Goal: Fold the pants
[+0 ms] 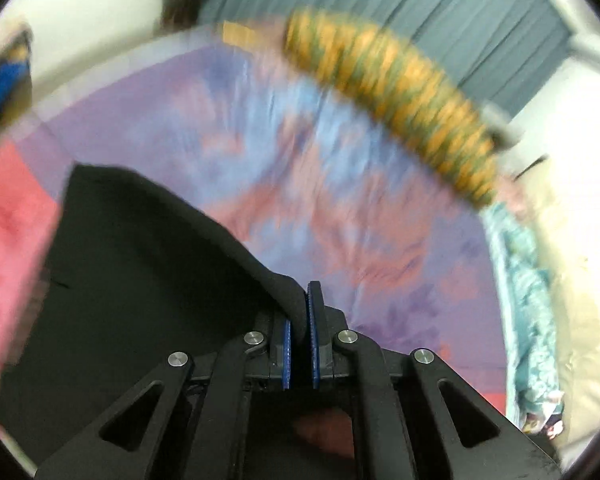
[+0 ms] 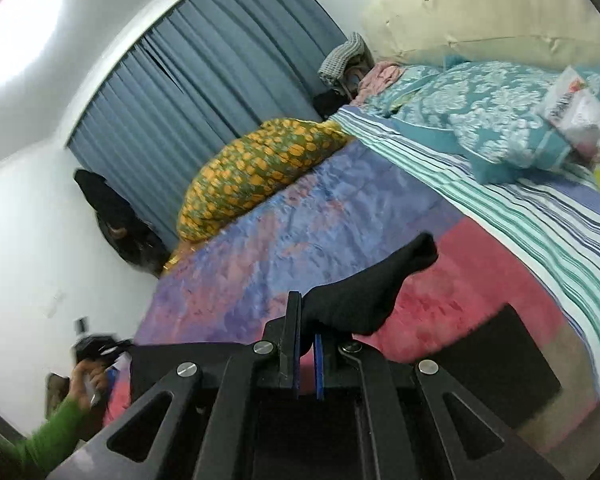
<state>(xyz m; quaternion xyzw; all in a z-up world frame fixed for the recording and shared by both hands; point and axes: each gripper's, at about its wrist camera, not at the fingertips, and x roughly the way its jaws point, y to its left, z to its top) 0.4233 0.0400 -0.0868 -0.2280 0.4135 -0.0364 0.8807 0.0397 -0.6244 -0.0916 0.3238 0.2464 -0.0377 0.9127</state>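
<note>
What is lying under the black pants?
Under the black pants, held by both tongs, left and right, lies the purple-pink bedspread. Whatever the cloth covers is hidden.

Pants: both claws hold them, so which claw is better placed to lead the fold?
Probably the left claw: it grips a broad edge of the pants. The right claw pinches only a narrow tip.

I count one pair of black pants (image 1: 132,264), pinched in my two grippers, left (image 1: 300,312) and right (image 2: 307,320). One orange-spotted bolster (image 2: 252,176) at eleven o'clock. Two teal pillows (image 2: 496,120) at one o'clock. One blue curtain (image 2: 204,80).
</note>
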